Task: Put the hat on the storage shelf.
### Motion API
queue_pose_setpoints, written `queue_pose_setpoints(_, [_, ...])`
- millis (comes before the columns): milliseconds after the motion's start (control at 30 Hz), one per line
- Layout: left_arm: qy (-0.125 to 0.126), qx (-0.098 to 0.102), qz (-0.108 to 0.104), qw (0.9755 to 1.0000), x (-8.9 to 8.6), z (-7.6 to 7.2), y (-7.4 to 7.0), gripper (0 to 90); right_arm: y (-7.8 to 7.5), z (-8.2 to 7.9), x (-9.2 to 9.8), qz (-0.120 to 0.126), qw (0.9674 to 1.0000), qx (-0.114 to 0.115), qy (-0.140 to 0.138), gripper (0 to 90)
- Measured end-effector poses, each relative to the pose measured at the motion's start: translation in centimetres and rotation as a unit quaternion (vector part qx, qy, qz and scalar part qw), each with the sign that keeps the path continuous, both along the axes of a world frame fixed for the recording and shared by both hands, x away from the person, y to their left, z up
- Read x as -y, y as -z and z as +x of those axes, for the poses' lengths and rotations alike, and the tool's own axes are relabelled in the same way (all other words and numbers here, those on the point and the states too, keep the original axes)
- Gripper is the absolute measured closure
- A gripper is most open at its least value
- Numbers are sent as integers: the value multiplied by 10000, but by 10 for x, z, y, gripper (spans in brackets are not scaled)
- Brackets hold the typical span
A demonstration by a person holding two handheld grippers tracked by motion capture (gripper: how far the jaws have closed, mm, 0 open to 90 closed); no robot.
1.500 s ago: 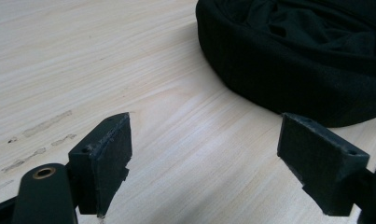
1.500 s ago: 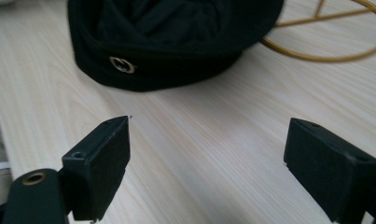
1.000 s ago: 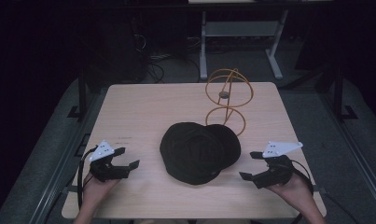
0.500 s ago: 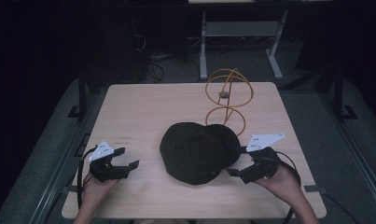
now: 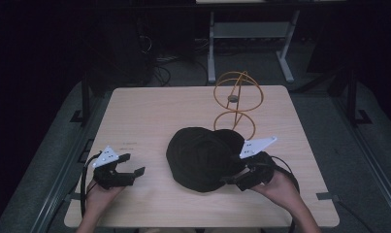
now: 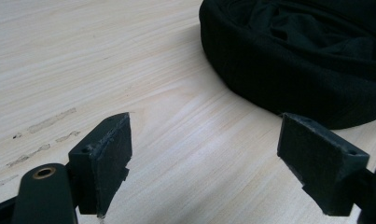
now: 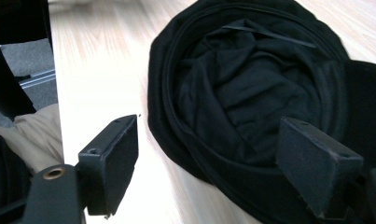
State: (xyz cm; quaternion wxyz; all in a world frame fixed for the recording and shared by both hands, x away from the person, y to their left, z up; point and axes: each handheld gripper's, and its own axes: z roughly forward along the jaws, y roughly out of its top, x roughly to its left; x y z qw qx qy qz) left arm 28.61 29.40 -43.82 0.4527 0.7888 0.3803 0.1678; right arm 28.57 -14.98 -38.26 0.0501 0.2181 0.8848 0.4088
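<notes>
Black cloth fills the middle of the table [image 5: 149, 111]: a cap [image 5: 203, 158] lying upside down, hollow side up, its brim pointing away toward the far right. It lies just ahead of the right tongs [image 5: 234, 178] and well off to the inner side of the left tongs [image 5: 132, 165].

A second ago the right tongs sat out near the table's right edge, apart from the cap. Now they have slid inward, and their tips are at the cap's near right rim. Their jaws have just been closing a little but still stand wide; in the right gripper view [image 7: 202, 161] the rim lies between the two pads, one pad out over bare wood and the other over the cloth, neither pressing yet. This looks like the start of a grasp on the rim, with the squeeze still to come.

The left tongs [image 6: 204, 161] are wide open with nothing between them, resting on bare wood with the cap's curved side ahead of them; they have not shifted.

Beyond the cap, past the right tongs, stands an orange wire stand [image 5: 236, 104] made of hoops, close to the brim. Lifting the cap forward could knock it. Nothing lies between either pair of tongs and the cap.
</notes>
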Motion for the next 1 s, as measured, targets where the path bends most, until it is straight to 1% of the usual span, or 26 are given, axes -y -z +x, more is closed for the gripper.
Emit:
queue_pose_setpoints(67, [6, 12, 6, 10000, 0, 0, 0, 175, 0, 0, -2, -13, 10000, 2, -22, 214])
queue_pose_setpoints(100, [5, 7, -1, 10000, 0, 0, 0, 174, 1, 2, -8, -54, 10000, -12, -78, 218])
queue_pose_setpoints(200, [18, 14, 15, 10000, 0, 0, 0, 175, 1, 2, -14, -79, 9999, -18, -105, 223])
queue_pose_setpoints(233, [18, 16, 14, 10000, 0, 0, 0, 175, 2, 4, -21, -117, 9998, -6, -169, 230])
queue_pose_setpoints(300, [5, 0, -4, 10000, 0, 0, 0, 175, 2, 5, -23, -153, 9997, 7, -179, 232])
queue_pose_setpoints(333, [5, -1, -4, 10000, 0, 0, 0, 175, 3, 5, -27, -146, 9997, -22, -197, 237])
queue_pose_setpoints(367, [25, 17, 21, 10000, 0, 0, 0, 175, 4, 7, -35, -198, 9994, -36, -280, 248])
queue_pose_setpoints(433, [24, 20, 15, 10000, 0, 0, 0, 175, 5, 8, -37, -222, 9993, -15, -308, 249])
queue_pose_setpoints(467, [29, 18, 15, 10000, 0, 0, 0, 175, 5, 8, -41, -239, 9992, -47, -316, 253])
queue_pose_setpoints(500, [28, 19, 14, 10000, 0, 0, 0, 175, 7, 10, -48, -294, 9989, -61, -367, 274])
queue_pose_setpoints(533, [29, 18, 18, 10000, 0, 0, 0, 175, 7, 10, -48, -294, 9989, -61, -367, 274])
queue_pose_setpoints(567, [26, 12, 18, 10000, 0, 0, 0, 175, 8, 12, -55, -337, 9986, -82, -400, 290])
queue_pose_setpoints(600, [30, 10, 21, 10000, 0, 0, 0, 175, 8, 12, -55, -337, 9986, -82, -400, 290])
queue_pose_setpoints(633, [15, -6, 3, 10000, 0, 0, 0, 175, 9, 12, -58, -353, 9984, -93, -427, 305])
queue_pose_setpoints(667, [15, -5, 4, 10000, 0, 0, 0, 175, 10, 14, -65, -426, 9980, -77, -454, 335])
queue_pose_setpoints(733, [18, -3, -6, 10000, 0, 0, 0, 175, 11, 14, -68, -410, 9981, -107, -442, 344])
queue_pose_setpoints(767, [29, 11, 8, 10000, -1, 0, 0, 175, 13, 15, -74, -466, 9976, -129, -495, 375])
queue_pose_setpoints(800, [10, 12, -29, 10000, 0, 0, 0, 175, 14, 16, -76, -488, 9975, -142, -494, 383])
queue_pose_setpoints(867, [14, 10, -22, 10000, 0, 0, 0, 175, 15, 17, -79, -512, 9972, -149, -520, 393])
queue_pose_setpoints(900, [8, -1, -27, 10000, 0, 0, 0, 175, 17, 17, -84, -597, 9965, -159, -556, 418])
queue_pose_setpoints(933, [8, -1, -27, 10000, 0, 0, 0, 175, 17, 17, -84, -597, 9965, -159, -556, 418])
queue_pose_setpoints(967, [9, -1, -30, 10000, 0, 0, 0, 175, 20, 18, -90, -680, 9958, -219, -579, 441])
queue_pose_setpoints(1000, [20, 8, -27, 10000, 0, 0, 0, 175, 20, 18, -90, -680, 9958, -219, -579, 441])
